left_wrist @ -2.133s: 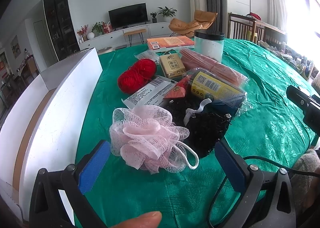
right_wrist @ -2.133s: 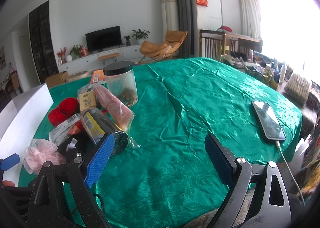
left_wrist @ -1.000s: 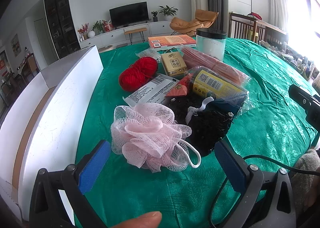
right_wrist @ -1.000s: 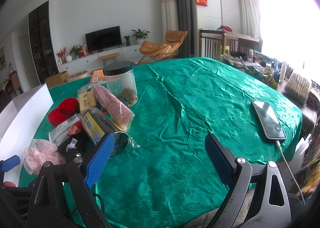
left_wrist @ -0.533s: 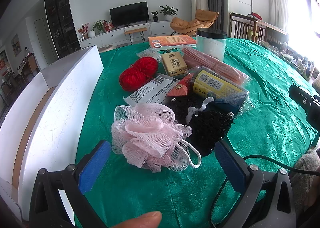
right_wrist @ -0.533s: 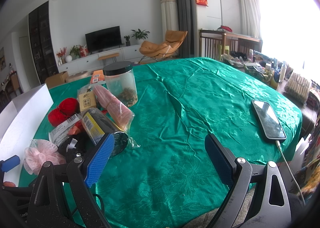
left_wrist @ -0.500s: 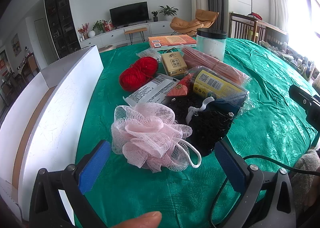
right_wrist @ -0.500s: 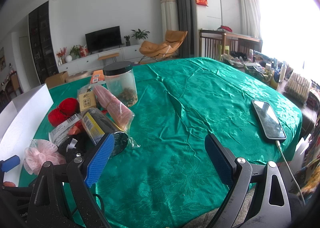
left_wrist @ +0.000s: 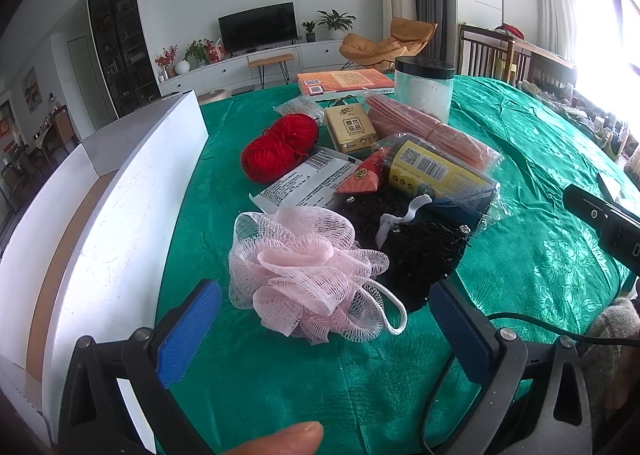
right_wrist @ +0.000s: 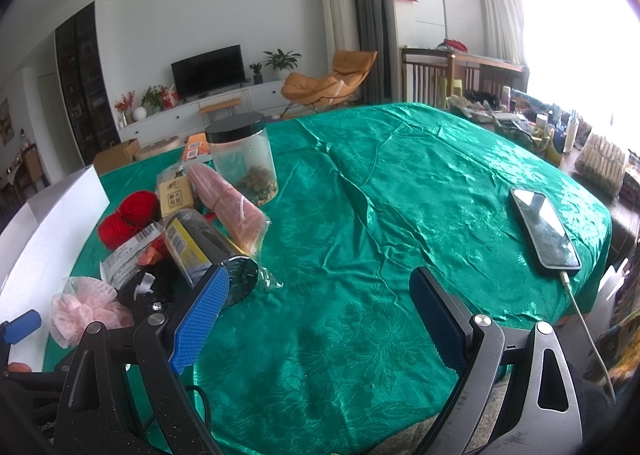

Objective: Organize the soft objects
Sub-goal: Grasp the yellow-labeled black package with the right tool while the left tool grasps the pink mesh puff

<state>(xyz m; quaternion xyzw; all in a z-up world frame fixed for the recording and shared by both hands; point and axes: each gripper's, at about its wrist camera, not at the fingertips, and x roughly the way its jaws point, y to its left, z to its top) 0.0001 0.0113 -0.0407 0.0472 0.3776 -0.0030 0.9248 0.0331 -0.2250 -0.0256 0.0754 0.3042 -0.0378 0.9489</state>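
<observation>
Blue-padded left tongs (left_wrist: 324, 325) spread wide, empty, low over desk (left_wrist: 540, 255), straddling pink mesh pouf (left_wrist: 304, 275) just ahead; likely lined up for grab, pouf being nearest soft thing. Black lace fabric (left_wrist: 420, 251) touching pouf on right, red yarn (left_wrist: 280, 145) further back, packets and jar mixed among them. White box (left_wrist: 132, 207) along left edge, probably destination. Right tongs (right_wrist: 316, 311) also wide, empty, parked over bare green cloth, clear of pile
</observation>
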